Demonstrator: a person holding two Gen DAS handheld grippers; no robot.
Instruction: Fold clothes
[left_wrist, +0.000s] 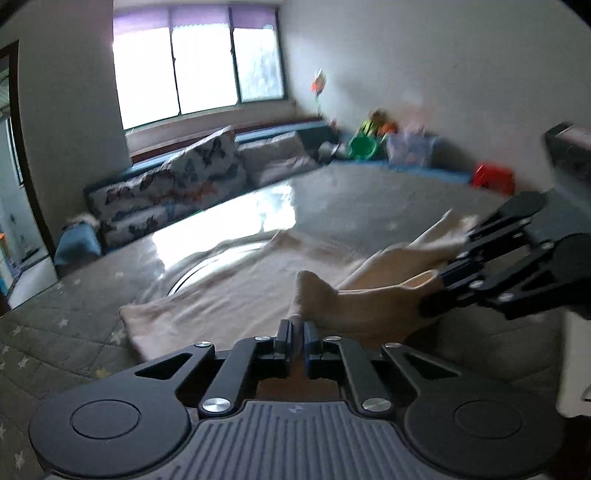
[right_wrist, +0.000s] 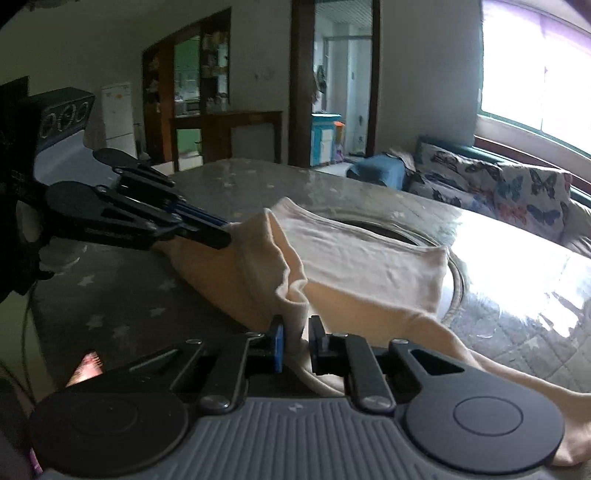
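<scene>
A cream garment (left_wrist: 236, 295) lies on a table (left_wrist: 332, 199) covered with a grey star-print cloth under a shiny clear sheet. The far part of the garment lies flat on the table; the near edge is lifted and bunched between two grippers.

The left gripper (left_wrist: 297, 334) has its jaws nearly together, pinching a raised fold of the garment between the blue pads. In the right wrist view the same gripper (right_wrist: 221, 236) comes in from the left, its tips closed on the garment's edge.

The right gripper (right_wrist: 297, 338) has its jaws a little apart with a thick fold of the garment (right_wrist: 354, 251) clamped between them; the fabric runs down between the fingers toward the camera. In the left wrist view it (left_wrist: 458, 254) reaches in from the right, its tips buried in the lifted cloth.

The two grippers are near each other, with the fabric stretched between them above the table.

Beyond the table stands a sofa (left_wrist: 177, 188) with a butterfly cover, under a bright window (left_wrist: 199, 70). Toys (left_wrist: 369, 140) sit in the far right corner.
</scene>
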